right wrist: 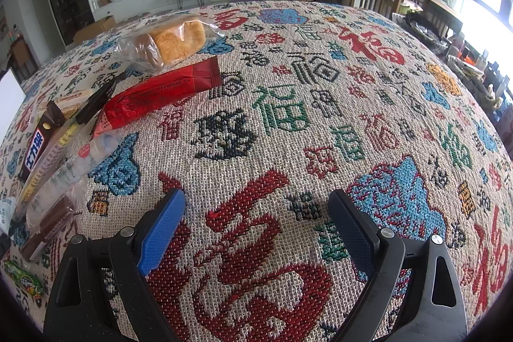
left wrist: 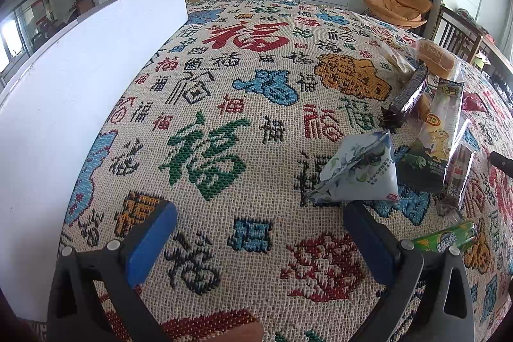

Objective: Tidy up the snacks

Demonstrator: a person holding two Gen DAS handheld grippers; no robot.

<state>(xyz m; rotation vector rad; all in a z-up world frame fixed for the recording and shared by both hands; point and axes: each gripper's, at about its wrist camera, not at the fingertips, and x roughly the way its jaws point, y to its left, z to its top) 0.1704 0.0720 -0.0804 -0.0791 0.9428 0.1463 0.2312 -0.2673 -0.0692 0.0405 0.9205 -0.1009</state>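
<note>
**Both tools open over the patterned worktop, snacks between them**

The left tool (left wrist: 259, 233) is spread wide and holds nothing; so is the right tool (right wrist: 256, 220). Both hover above the woven cloth (left wrist: 224, 104) that covers the worktop.

To the left of the left tool stands a white box (left wrist: 80, 92); its inside cannot be seen. Ahead and to that tool's right lies a pale blue triangular packet (left wrist: 359, 172), just beyond the right finger. Past it lies a heap of snacks: a dinosaur-print packet (left wrist: 439, 133), a dark bar (left wrist: 410, 92) and bagged bread (left wrist: 436, 56). A green packet (left wrist: 445, 236) lies nearer.

Only the right wrist view shows the red packet (right wrist: 154, 98), ahead-left of the right tool, with the bread (right wrist: 173, 40) beyond it and a chocolate bar (right wrist: 35, 146) further left.
</note>
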